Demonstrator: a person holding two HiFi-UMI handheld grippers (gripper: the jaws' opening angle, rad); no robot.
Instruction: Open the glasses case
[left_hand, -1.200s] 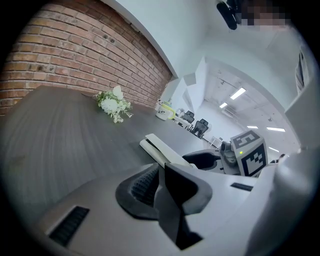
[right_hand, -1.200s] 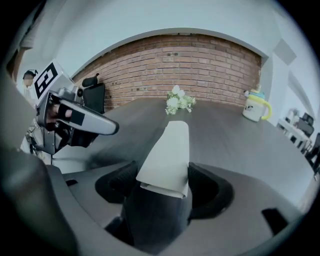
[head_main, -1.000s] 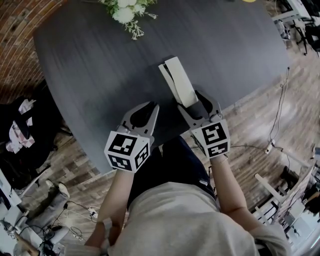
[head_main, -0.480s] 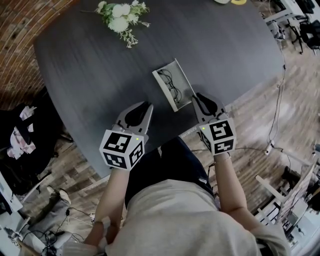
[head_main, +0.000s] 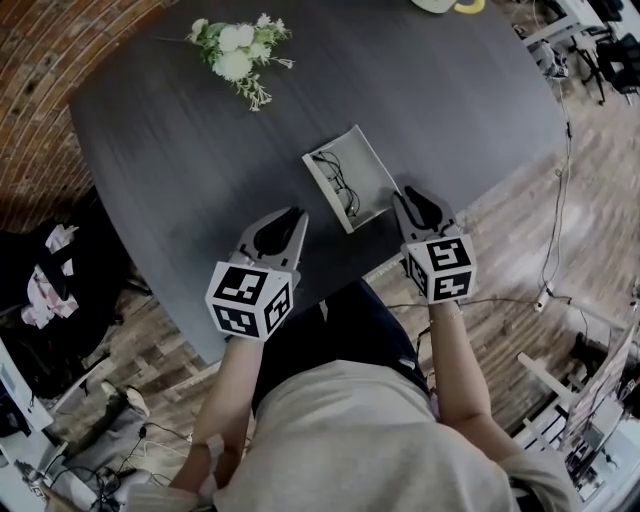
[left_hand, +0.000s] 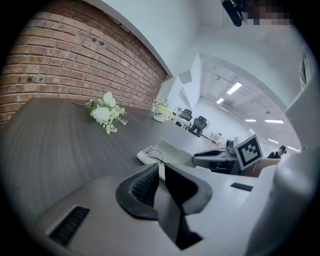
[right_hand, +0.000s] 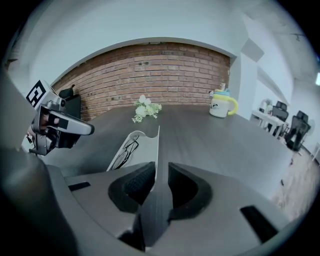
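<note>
The white glasses case (head_main: 357, 206) lies open on the dark table (head_main: 180, 150), with dark-framed glasses (head_main: 338, 178) in its tray. Its lid (head_main: 375, 170) leans up on the right side. My right gripper (head_main: 408, 196) is at the lid's near right corner. In the right gripper view the lid's thin edge (right_hand: 157, 142) runs into the narrow gap of my right gripper (right_hand: 161, 167), close to the left pad. The jaws are opening and the right pad stands off the lid. My left gripper (head_main: 293, 216) hovers left of the case, shut and holding nothing; the case (left_hand: 150, 156) lies just beyond my left gripper (left_hand: 161, 167).
A bunch of white flowers (head_main: 235, 45) lies at the table's far left. A mug (right_hand: 221, 106) stands at the far right edge. The table's near edge runs just under both grippers. Cables and chairs (head_main: 560, 250) crowd the wooden floor to the right.
The closed case that the right gripper's wide jaws held now lies open with the glasses showing. The right gripper has narrowed its jaws and shifted right. The left gripper stayed put.
</note>
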